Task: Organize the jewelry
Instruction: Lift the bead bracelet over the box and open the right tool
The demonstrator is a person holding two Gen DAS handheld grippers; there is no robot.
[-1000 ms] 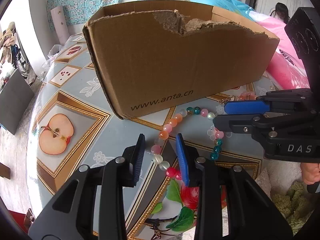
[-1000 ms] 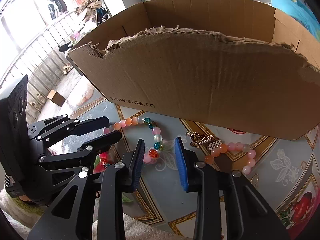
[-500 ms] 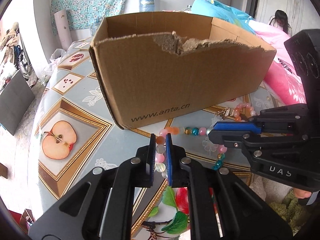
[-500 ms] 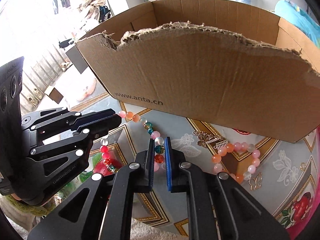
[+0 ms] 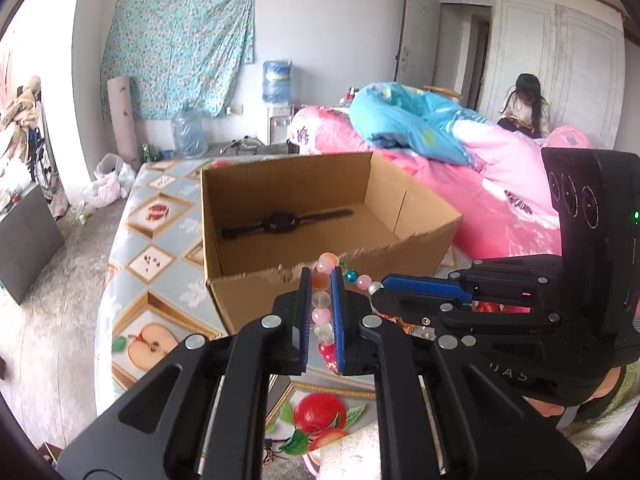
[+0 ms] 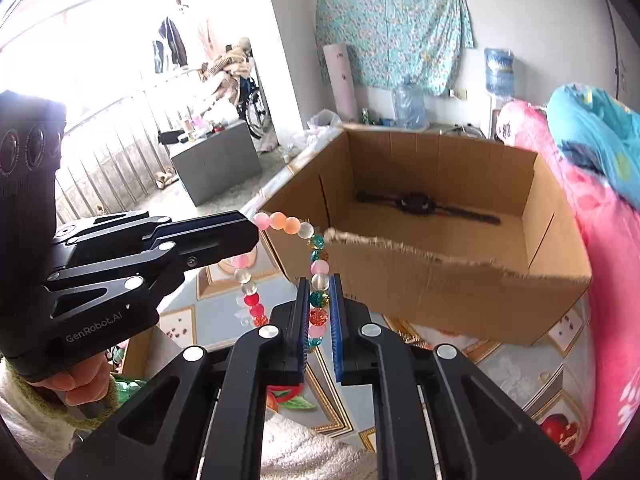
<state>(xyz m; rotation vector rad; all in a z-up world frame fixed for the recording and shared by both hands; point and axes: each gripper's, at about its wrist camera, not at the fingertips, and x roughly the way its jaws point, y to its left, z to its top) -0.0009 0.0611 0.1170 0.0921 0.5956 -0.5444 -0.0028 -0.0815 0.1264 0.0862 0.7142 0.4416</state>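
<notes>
Cardboard, torn along its near rim, now seen from above rather than side-on: where the earlier views faced the outer wall of the box (image 5: 304,216) with its printed web address, both wrist views now look down over the ragged edge into its open interior. Beaded bracelet (image 5: 322,300), earlier lying on the table (image 5: 160,248) in front of the box, now lifted clear of the surface and strung between both grippers just in front of the torn rim. Left gripper (image 5: 321,280), a second ago spread wide around the beads, now closed on them, with pink, orange and clear beads stacked in the narrow slot between the blue-padded fingers (image 5: 337,312). Right gripper (image 6: 319,300) likewise gone from wide to clamped, gripping teal, orange and pink beads of the same strand. In the right wrist view, left gripper entering from the left edge, with a run of pink, orange and white beads arching from its tip over to the right gripper at lower centre and a second run of pink, clear and red beads hanging below. In the left wrist view, right gripper reaching in from the right edge, its tip just beside the left fingers. Inside the box, at centre frame in both views, a single dark wristwatch (image 5: 286,220) lying flat on the bottom with its strap stretched out; rest of the floor bare cardboard. Fruit-patterned cloth covering the table under and around the box.
</notes>
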